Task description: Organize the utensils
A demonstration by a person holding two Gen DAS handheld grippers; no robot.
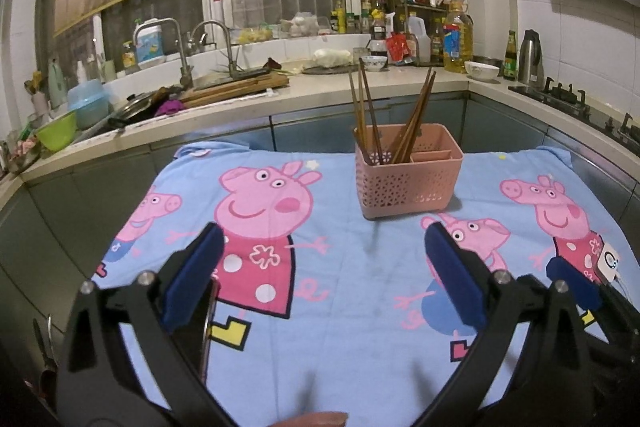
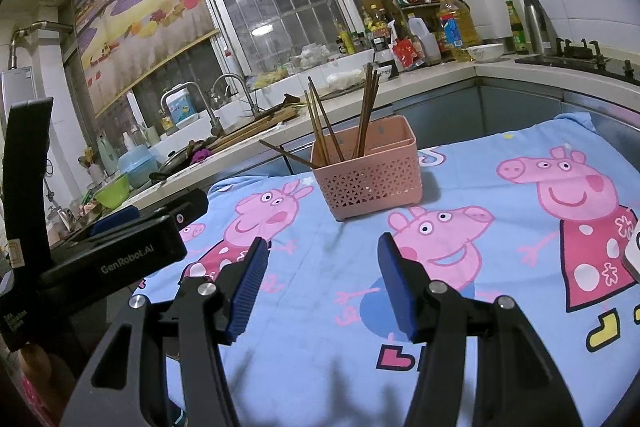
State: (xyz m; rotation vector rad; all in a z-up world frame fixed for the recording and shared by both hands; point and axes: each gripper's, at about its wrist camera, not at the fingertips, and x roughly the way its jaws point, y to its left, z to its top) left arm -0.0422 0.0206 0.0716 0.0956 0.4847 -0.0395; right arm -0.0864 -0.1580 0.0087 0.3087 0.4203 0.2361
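Note:
A pink perforated utensil basket [image 1: 408, 183] stands on the blue cartoon-pig cloth [image 1: 344, 291]; it also shows in the right wrist view [image 2: 370, 177]. Several brown chopsticks [image 1: 414, 119] stand upright and leaning in its larger compartment; they also show in the right wrist view [image 2: 366, 115]. The small front compartment looks empty. My left gripper [image 1: 324, 239] is open and empty, above the cloth short of the basket. My right gripper [image 2: 324, 251] is open and empty, also short of the basket. The left gripper's body [image 2: 120, 251] shows at the left of the right wrist view.
A kitchen counter [image 1: 360, 83] runs behind the table with a sink, taps [image 1: 216, 43], a wooden cutting board [image 1: 236, 87], bottles and an oil jug [image 1: 458, 39]. A gas stove [image 1: 580, 103] is at the right. A green bowl [image 1: 58, 135] sits at the left.

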